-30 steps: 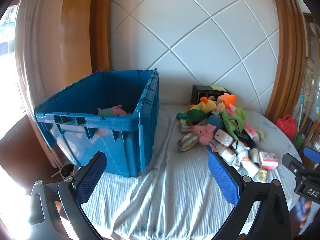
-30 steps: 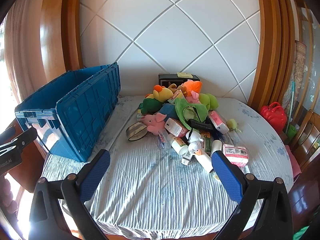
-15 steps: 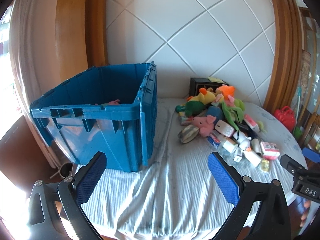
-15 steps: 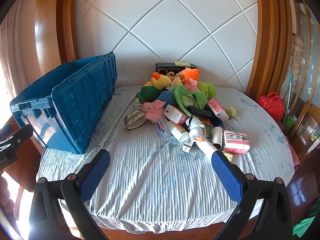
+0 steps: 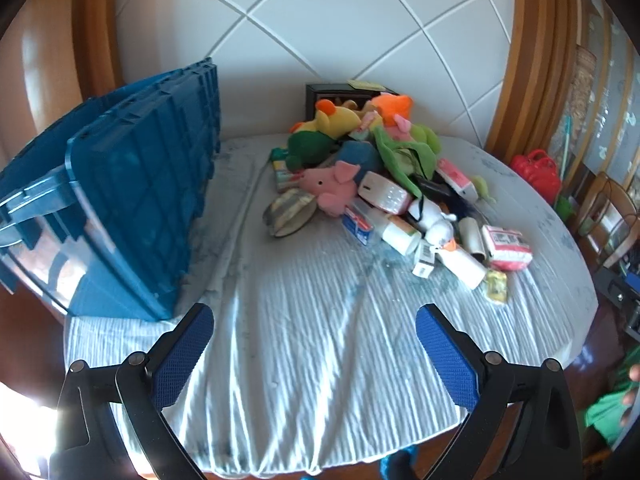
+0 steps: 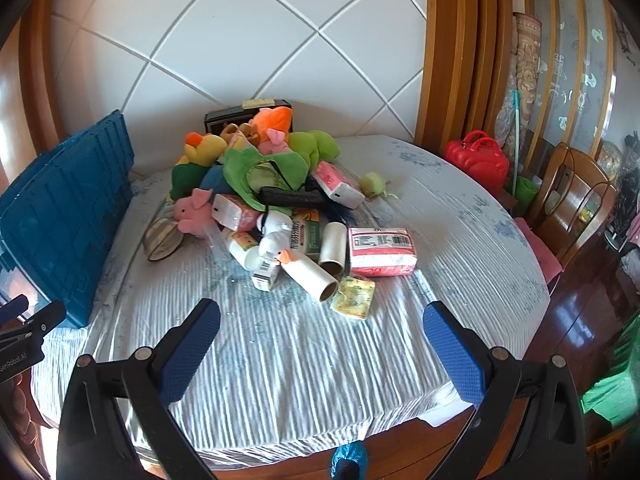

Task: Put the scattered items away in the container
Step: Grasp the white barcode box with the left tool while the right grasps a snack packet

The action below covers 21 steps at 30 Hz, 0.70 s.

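Observation:
A blue plastic crate (image 5: 132, 208) stands at the table's left; its side also shows in the right wrist view (image 6: 60, 216). A pile of plush toys, bottles, boxes and packets lies at mid-table, with a pink pig (image 5: 334, 188) (image 6: 192, 212), a pink tissue pack (image 6: 382, 246) (image 5: 506, 246), a white tube (image 6: 314, 274) and a yellow packet (image 6: 354, 292). My left gripper (image 5: 314, 354) is open and empty over the near cloth, right of the crate. My right gripper (image 6: 320, 350) is open and empty, just short of the yellow packet.
A striped white cloth (image 6: 300, 340) covers the round table. A dark box (image 5: 340, 94) stands against the quilted wall behind the pile. A red bag (image 6: 478, 158) and wooden chairs (image 6: 576, 196) stand to the right. The left gripper's body (image 6: 24, 340) shows at the left edge.
Both grippers have swung to the right and dropped toward the pile. The crate has slid to the left of both views, its inside out of sight. Both stay open.

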Available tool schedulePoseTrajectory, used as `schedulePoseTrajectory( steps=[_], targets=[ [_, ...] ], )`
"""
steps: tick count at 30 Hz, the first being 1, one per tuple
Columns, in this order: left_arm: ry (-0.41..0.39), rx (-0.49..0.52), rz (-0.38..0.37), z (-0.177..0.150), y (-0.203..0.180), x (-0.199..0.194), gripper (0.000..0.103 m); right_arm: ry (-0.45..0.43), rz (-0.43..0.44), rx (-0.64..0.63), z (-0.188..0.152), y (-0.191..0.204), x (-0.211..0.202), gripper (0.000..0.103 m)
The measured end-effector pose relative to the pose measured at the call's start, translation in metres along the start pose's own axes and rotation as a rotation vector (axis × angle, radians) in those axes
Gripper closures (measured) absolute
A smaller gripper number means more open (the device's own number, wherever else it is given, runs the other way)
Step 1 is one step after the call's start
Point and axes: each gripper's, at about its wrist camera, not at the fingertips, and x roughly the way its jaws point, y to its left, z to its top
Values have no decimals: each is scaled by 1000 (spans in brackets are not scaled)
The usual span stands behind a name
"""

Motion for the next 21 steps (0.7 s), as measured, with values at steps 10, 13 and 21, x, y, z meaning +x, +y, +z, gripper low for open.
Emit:
schedulePoseTrajectory(
  steps=[10, 13, 21],
  targets=[
    [220, 86, 34, 15, -127, 150, 0, 226, 70, -25, 18, -105, 152, 0],
    [289, 119, 79, 10, -156, 192, 1, 315, 125, -28, 18, -125, 199, 0],
    [374, 129, 120, 11, -182, 260, 22, 446, 230, -86, 5, -106, 261, 20]
  ],
)
